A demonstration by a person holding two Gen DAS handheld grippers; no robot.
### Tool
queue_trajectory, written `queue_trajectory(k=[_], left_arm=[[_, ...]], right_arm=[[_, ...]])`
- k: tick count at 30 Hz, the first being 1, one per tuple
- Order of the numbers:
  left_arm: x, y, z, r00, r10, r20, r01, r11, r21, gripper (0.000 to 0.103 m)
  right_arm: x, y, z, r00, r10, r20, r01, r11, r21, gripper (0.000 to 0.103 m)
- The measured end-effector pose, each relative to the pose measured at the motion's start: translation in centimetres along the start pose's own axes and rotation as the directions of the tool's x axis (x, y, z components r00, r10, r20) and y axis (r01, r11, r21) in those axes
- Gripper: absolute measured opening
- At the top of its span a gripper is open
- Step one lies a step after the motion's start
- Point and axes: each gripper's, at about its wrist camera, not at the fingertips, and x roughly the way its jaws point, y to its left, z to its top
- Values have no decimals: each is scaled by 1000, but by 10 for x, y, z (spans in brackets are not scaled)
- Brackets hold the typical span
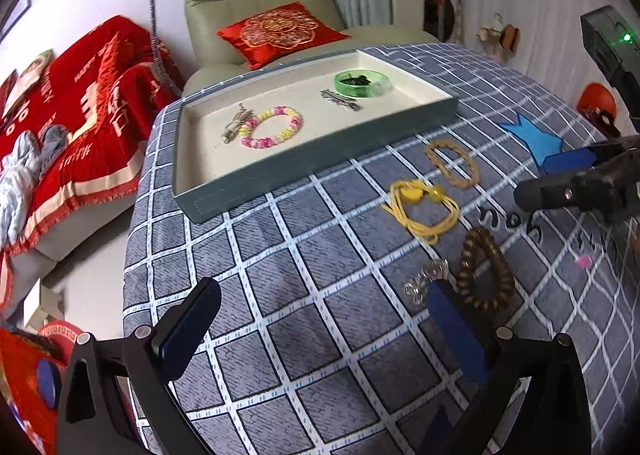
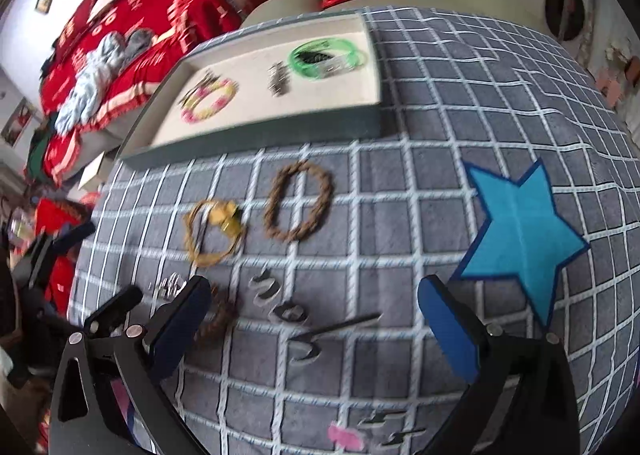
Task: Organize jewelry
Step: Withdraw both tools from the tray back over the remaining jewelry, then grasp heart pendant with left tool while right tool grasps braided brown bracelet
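Open checked cloth [image 1: 280, 255] left of the loose bracelets; tray wall [image 1: 320, 159] bars the far side; right gripper [image 1: 560, 175] crowds the right.

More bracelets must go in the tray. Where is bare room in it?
In the tray, the floor is bare between the pink-yellow bracelet and the hair clips, and along the near wall. The far right corner is crowded by the green bangle.

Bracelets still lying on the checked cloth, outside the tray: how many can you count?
4: tan braided bracelet nearest tray, yellow cord bracelet, brown beaded bracelet, clear bracelet partly behind left gripper.
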Motion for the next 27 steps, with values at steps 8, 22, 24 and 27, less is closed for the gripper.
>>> queue_trajectory(k=[8,22,24,27], left_arm=[[8,-12,-3,999,-36,-21,37,997,64,103],[28,-20,9,998,-38,-40,40,997,59,103],[28,-23,10,998,-47,-38,49,997,59,103],[27,-27,12,997,-70,-40,72,996,53,102]], right_arm=[[4,1,11,996,-80,27,80,997,-7,99],[37,4,34,986,-165,25,166,985,-56,79],[39,7,34,985,-172,30,174,982,-68,78],[41,14,35,981,-191,37,194,976,-99,70]])
